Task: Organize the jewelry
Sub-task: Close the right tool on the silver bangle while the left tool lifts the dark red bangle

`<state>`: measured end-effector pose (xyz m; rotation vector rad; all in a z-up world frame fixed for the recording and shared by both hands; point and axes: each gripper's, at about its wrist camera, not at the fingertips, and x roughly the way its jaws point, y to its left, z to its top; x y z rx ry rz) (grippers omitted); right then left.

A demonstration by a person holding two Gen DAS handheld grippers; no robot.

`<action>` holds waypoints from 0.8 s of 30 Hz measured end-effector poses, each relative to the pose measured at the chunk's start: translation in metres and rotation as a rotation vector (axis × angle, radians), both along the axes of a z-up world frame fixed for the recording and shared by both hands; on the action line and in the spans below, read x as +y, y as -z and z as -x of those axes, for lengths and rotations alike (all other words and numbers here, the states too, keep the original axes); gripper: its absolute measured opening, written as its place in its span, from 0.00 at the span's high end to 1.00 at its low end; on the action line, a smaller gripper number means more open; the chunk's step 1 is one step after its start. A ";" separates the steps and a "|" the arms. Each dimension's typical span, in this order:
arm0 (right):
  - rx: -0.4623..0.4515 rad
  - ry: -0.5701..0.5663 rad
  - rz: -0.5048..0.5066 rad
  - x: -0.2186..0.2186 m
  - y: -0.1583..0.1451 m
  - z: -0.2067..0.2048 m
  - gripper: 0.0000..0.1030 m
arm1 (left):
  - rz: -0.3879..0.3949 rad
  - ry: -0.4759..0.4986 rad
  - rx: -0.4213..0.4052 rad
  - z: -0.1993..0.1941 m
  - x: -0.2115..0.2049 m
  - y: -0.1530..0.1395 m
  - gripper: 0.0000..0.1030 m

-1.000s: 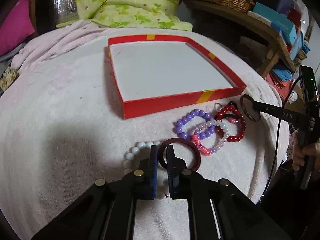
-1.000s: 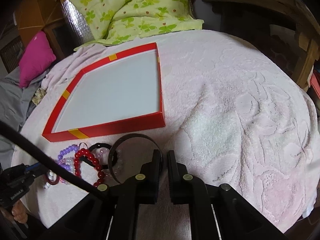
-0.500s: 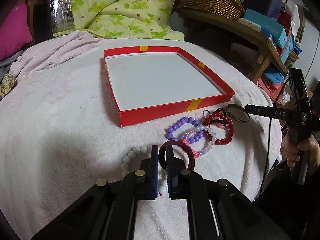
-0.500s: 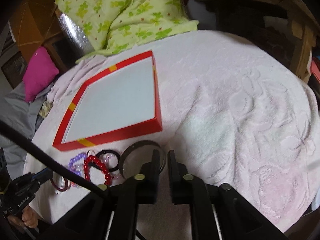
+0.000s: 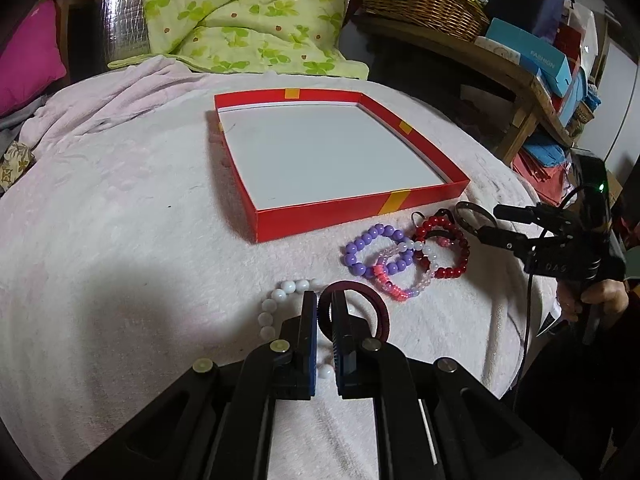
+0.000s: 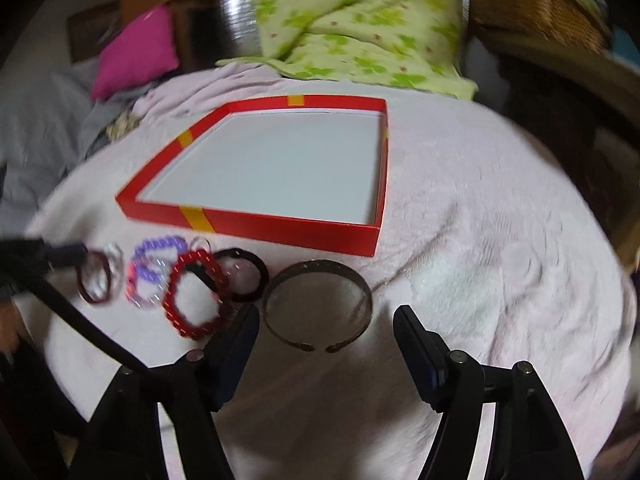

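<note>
The left tongs (image 5: 325, 312) are clamping the dark red bangle's (image 5: 362, 304) rim while the right tongs (image 6: 326, 322) are spreading apart, the metal cuff (image 6: 318, 304) lying loose between them (box (image 6: 280, 230) just beyond), so re-grip squarely before lifting.

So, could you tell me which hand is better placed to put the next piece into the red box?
Left. Its tool is shut on the maroon bangle, ready to carry to the empty box. The right tool has just been opening; its pads stand clear of the metal cuff lying between them.
</note>
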<state>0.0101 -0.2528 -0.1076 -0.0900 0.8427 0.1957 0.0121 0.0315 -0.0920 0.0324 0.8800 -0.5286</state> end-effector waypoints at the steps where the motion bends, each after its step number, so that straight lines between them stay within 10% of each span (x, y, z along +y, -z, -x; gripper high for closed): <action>1: -0.007 -0.028 0.032 0.002 0.002 -0.002 0.29 | -0.001 -0.006 0.002 -0.001 0.002 0.001 0.93; 18: 0.048 -0.050 -0.024 -0.020 0.011 -0.026 0.38 | 0.033 -0.015 0.009 -0.005 0.001 -0.003 0.93; 24: -0.060 0.043 -0.082 -0.035 -0.022 -0.006 0.38 | 0.061 -0.037 -0.032 -0.009 0.000 -0.017 0.93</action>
